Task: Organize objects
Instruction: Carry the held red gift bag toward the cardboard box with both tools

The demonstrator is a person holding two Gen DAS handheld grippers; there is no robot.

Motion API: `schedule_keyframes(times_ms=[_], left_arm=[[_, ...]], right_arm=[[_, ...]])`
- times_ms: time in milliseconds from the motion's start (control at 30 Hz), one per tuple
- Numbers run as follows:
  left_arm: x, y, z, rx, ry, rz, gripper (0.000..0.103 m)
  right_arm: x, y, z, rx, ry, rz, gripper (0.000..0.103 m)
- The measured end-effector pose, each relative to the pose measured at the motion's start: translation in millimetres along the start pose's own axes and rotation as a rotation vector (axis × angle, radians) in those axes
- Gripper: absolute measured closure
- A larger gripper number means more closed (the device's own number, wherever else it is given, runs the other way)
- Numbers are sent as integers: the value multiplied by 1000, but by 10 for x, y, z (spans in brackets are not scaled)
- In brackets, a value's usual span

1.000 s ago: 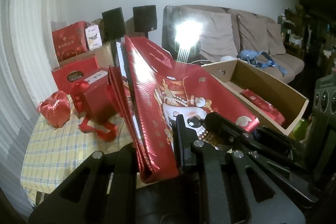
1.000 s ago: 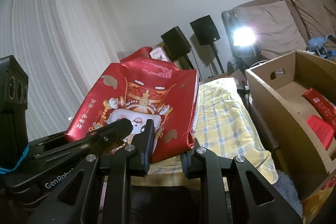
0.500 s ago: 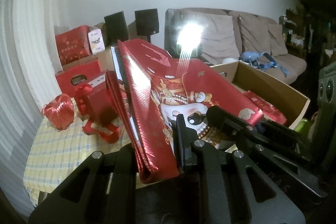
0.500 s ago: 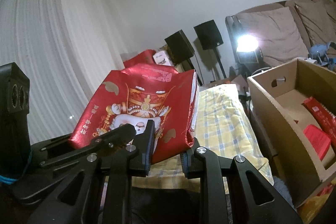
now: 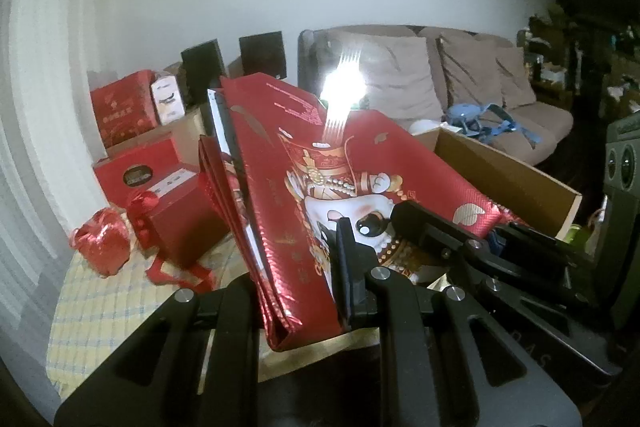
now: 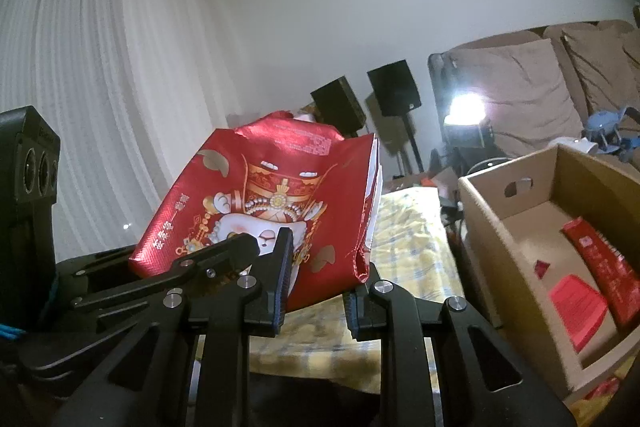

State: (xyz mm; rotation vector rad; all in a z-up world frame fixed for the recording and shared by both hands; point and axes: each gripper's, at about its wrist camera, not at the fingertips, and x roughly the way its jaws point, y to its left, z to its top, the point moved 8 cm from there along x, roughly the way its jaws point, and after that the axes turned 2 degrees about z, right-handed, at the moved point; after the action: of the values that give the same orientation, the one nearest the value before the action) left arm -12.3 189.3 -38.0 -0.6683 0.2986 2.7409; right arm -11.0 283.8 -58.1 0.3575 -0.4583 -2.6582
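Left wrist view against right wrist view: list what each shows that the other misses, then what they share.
Only the left wrist view shows the red gift box with a ribbon, the small red foil bundle beside it, and the stacked red boxes behind.

Only the right wrist view shows the white curtain and the red packets on the cardboard box's floor.

Both show the red gift bag clamped in the left gripper and the right gripper, the cardboard box, the yellow checked tablecloth, the sofa, the speakers and the framed picture.
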Motion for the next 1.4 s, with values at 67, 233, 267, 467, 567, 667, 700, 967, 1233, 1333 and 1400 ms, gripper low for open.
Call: schedule_keyframes(times_ms=[67, 233, 267, 467, 567, 667, 700, 967, 1233, 1333, 1400], left_arm=[[31, -47, 23, 5, -1, -9, 87], [92, -128, 74, 15, 4, -19, 87], [101, -133, 77, 16, 6, -20, 87], [108, -146, 117, 21, 1, -21, 87], [99, -153, 127, 24, -2, -22, 87], [88, -164, 144, 25, -8, -23, 87], [89, -167, 151, 25, -8, -24, 87], [96, -241, 233, 29, -26, -33, 87], [120, -336, 319, 38, -31, -43, 87], [128, -364, 356, 40, -39, -49, 87], [131, -386, 372, 40, -40, -52, 87]], right_arm=[[-8, -63, 21, 3, -4, -11, 81], [-15, -160, 43, 13, -8, -26, 81], [-13, -170, 45, 15, -8, -26, 81], [-13, -189, 68, 14, -14, -28, 81], [-21, -184, 72, 9, -19, -29, 81], [-32, -191, 89, 4, -26, -31, 81], [-39, -191, 93, 3, -27, -31, 81], [-86, -248, 180, -2, -48, -42, 81], [-133, -335, 260, -8, -62, -53, 81], [-162, -349, 296, -11, -70, -60, 81], [-171, -366, 313, -11, -73, -63, 81]])
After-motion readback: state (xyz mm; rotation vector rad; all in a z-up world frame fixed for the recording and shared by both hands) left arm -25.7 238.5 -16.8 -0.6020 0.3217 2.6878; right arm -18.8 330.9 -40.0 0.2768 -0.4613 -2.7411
